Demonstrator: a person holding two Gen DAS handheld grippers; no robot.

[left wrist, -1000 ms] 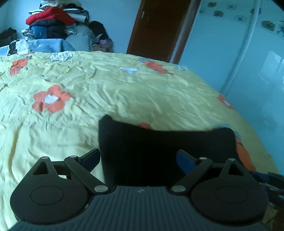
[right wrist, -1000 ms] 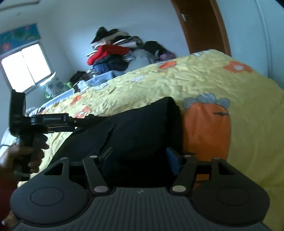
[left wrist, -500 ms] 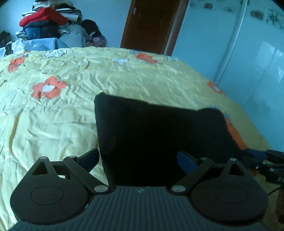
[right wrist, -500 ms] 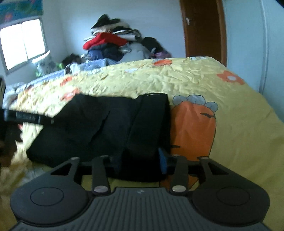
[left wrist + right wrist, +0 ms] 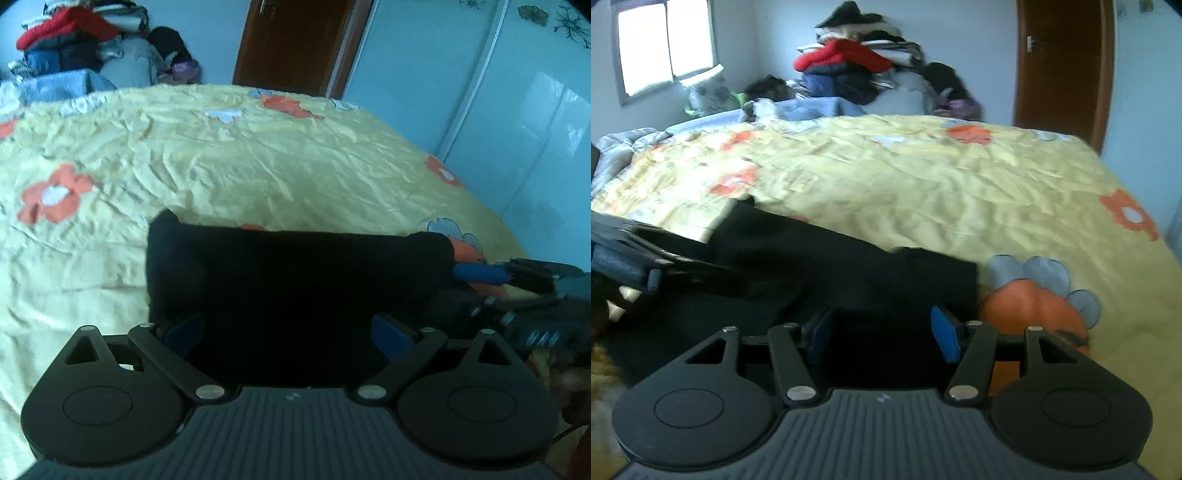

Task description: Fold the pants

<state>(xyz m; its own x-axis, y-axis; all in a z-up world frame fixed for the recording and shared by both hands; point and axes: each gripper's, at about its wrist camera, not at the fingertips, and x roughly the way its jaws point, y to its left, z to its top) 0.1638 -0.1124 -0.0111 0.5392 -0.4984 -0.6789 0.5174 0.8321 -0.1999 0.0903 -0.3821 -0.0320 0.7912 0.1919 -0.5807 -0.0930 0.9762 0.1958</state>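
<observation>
Black pants (image 5: 295, 280) lie folded into a wide band on the yellow flowered bedspread (image 5: 258, 166). My left gripper (image 5: 288, 328) hovers open over their near edge, its blue pads far apart on either side of the cloth. In the right wrist view the pants (image 5: 849, 266) run from the left to the orange carrot print. My right gripper (image 5: 882, 332) has its jaws opening, with black cloth between the pads and no press visible. The right gripper's blue fingers (image 5: 480, 273) show at the pants' right end. The left gripper's body (image 5: 628, 258) is blurred at the left.
A pile of clothes (image 5: 857, 62) is stacked beyond the far side of the bed. A brown door (image 5: 295, 40) and pale wardrobe panels (image 5: 517, 110) stand to the right. A window (image 5: 665, 40) is at the far left. The bedspread (image 5: 923, 177) stretches beyond the pants.
The right wrist view has rolled level and swung across the bed. The right gripper now shows at the pants' right end in the left view. The pants lie flatter and wider.
</observation>
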